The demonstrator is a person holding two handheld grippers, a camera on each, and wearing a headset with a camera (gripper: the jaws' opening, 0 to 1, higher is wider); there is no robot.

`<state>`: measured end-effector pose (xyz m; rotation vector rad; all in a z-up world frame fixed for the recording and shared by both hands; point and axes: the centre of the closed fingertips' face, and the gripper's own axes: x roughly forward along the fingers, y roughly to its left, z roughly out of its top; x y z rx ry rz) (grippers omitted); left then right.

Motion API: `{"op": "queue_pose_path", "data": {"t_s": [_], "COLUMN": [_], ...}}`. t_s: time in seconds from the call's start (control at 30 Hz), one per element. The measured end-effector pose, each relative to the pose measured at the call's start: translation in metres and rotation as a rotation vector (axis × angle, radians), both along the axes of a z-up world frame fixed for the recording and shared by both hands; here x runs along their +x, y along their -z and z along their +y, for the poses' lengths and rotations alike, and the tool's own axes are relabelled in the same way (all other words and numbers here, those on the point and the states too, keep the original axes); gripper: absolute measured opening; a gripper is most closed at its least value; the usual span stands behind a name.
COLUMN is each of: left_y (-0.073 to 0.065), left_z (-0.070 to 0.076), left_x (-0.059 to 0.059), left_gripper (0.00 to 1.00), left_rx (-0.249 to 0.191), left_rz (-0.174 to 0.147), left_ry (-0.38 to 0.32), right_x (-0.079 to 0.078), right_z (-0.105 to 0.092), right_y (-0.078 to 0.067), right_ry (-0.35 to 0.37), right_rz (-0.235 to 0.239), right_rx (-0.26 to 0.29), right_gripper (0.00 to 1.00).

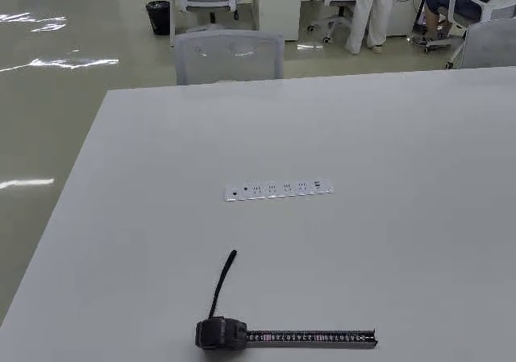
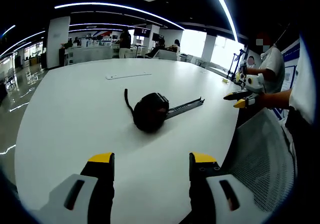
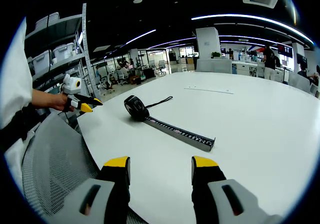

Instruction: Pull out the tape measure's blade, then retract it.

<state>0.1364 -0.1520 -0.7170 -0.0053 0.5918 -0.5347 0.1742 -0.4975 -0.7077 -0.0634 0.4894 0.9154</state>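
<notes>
Holding left tongs [image 2: 151, 158] & right tongs [image 3: 161, 161] wide, empty, near table [image 1: 322, 120] edge; prob. needing pinning tape measure [image 1: 219, 333] w/ one, easing already-out blade [image 1: 314, 338] back slow, avoiding whip.

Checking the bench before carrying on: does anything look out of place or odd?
The tape measure lies near the front edge of the table with its blade out, flat on the top, held by neither the left gripper nor the right gripper, both open. Nothing looks spilled or damaged.
</notes>
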Motion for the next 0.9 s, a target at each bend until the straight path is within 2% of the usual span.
{"op": "queue_pose_path", "data": {"t_s": [0.37, 0.77, 0.9], "left_y": [0.0017, -0.003, -0.0016], "left_z": [-0.0009, -0.0029, -0.0051], "left_x": [0.0011, -0.0029, -0.004], "left_gripper": [0.58, 0.58, 0.58], "left_rx": [0.011, -0.004, -0.006], "left_rz": [0.004, -0.001, 0.002], "left_ry": [0.003, -0.016, -0.01], "right_x": [0.0058, 0.0006, -0.0001], "right_z": [-0.0008, -0.0015, -0.0025], "right_y": [0.0006, 0.0028, -0.0005], "right_ry": [-0.027, -0.041, -0.033], "right_rz": [-0.004, 0.003, 0.001], "right_rx": [0.0, -0.01, -0.009], "right_gripper": [0.49, 0.49, 0.49]}}
